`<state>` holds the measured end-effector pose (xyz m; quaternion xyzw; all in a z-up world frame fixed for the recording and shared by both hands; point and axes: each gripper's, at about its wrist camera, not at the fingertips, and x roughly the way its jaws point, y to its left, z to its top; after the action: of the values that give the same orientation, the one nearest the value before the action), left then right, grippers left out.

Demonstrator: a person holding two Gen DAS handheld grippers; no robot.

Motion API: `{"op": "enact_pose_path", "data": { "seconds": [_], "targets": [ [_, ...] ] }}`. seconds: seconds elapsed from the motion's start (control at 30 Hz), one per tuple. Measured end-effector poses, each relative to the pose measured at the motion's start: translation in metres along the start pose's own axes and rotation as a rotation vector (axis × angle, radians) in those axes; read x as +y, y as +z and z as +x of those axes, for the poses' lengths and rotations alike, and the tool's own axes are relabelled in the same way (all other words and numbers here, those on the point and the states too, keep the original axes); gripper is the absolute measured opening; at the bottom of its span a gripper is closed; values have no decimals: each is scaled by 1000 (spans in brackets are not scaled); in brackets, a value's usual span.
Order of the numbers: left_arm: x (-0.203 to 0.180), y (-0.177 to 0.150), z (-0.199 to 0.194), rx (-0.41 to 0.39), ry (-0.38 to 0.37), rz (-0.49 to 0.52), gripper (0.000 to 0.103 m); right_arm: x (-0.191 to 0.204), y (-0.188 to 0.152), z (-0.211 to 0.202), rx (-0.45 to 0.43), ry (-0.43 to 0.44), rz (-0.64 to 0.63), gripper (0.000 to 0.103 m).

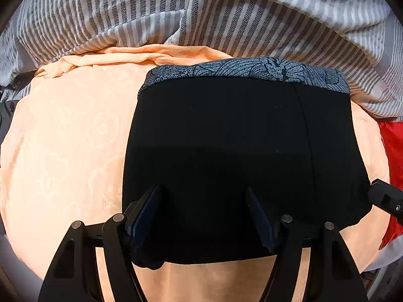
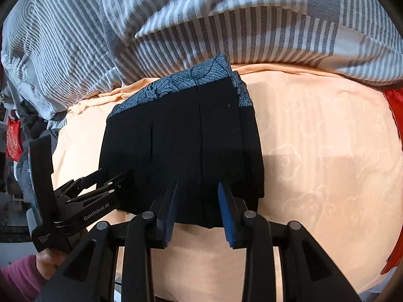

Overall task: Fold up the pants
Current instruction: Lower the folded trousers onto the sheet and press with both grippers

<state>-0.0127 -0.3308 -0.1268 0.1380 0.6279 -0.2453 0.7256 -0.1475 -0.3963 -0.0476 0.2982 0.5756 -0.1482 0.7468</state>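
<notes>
The pants (image 1: 226, 151) lie folded into a compact black block on a peach sheet (image 1: 63, 151) that covers the bed, with a patterned grey-blue layer showing along the far edge, next to a rumpled striped duvet (image 1: 252, 20). The left gripper (image 1: 204, 216) points steeply down over the near edge of the pants; its jaws stand apart with black cloth beneath them, and no pad can be seen pressing on fabric. In the right wrist view the same gripper (image 2: 108, 178) sits at the left edge of the block, held by a hand (image 2: 50, 261) in a maroon sleeve (image 2: 17, 276). The right gripper (image 2: 197, 211) hovers over the near edge of the pants (image 2: 181, 138), its blue-padded jaws parted and released, nothing pinched between them. A red cloth (image 2: 395, 115) lies at the far right of the bed.
</notes>
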Motion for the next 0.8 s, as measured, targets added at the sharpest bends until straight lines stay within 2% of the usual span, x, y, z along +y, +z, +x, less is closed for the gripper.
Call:
{"op": "enact_pose_path", "data": {
  "seconds": [0.27,0.57,0.8],
  "targets": [
    [1,-2,-1,1,-12,-2,71,0,-9,14,42,-33,-18,35],
    [7,-6,-8,18,-36,11,71,-1,-14,21,50,-57,-10,36],
    [29,-12,-23,38,-33,17,71,5,-20,22,45,-90,28,43]
  ]
}}
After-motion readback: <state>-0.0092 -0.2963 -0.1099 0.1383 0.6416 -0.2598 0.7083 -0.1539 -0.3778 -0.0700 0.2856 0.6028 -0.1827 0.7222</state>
